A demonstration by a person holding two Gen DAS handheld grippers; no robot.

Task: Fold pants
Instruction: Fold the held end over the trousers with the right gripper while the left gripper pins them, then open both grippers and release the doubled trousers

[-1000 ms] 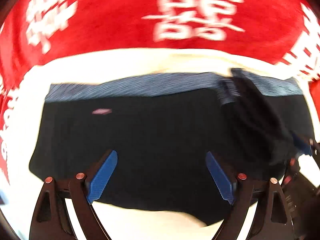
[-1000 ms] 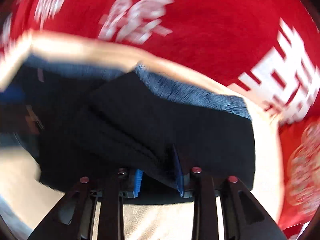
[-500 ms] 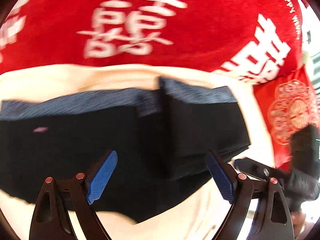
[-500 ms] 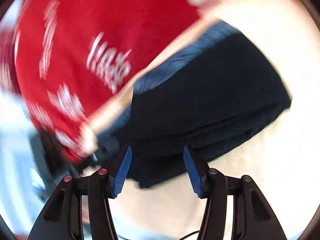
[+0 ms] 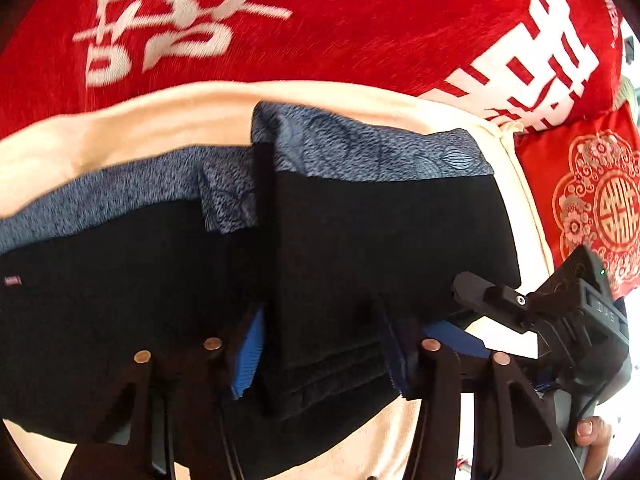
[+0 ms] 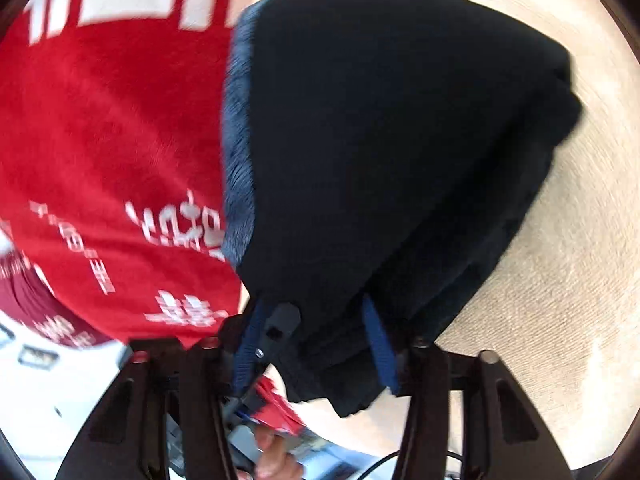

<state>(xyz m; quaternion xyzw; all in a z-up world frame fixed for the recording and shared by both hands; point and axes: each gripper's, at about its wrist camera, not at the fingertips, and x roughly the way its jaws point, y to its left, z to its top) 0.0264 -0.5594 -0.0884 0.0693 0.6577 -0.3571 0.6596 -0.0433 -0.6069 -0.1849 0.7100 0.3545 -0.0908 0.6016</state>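
Observation:
The black pants (image 5: pixel 384 240) with a blue patterned waistband (image 5: pixel 360 148) lie folded on a cream cloth (image 5: pixel 168 116). The right third is folded over on top as a thick stack. My left gripper (image 5: pixel 320 352) is shut on the near edge of that folded stack, its blue pads (image 5: pixel 248 352) pressed against the fabric. My right gripper (image 6: pixel 316 344) is also shut on the folded stack of pants (image 6: pixel 380 140), from the right side. It shows in the left wrist view (image 5: pixel 520 304) at the stack's right edge.
A red blanket with white characters (image 5: pixel 320 32) covers the surface behind the cream cloth. A red cushion with a white floral pattern (image 5: pixel 592 200) lies at the right. In the right wrist view the red blanket (image 6: pixel 100 140) is at left, the cream cloth (image 6: pixel 560 260) at right.
The left gripper went from wide open to shut on the folded stack. The right gripper swung round to the stack's right edge, opened midway, and has shut on it again.

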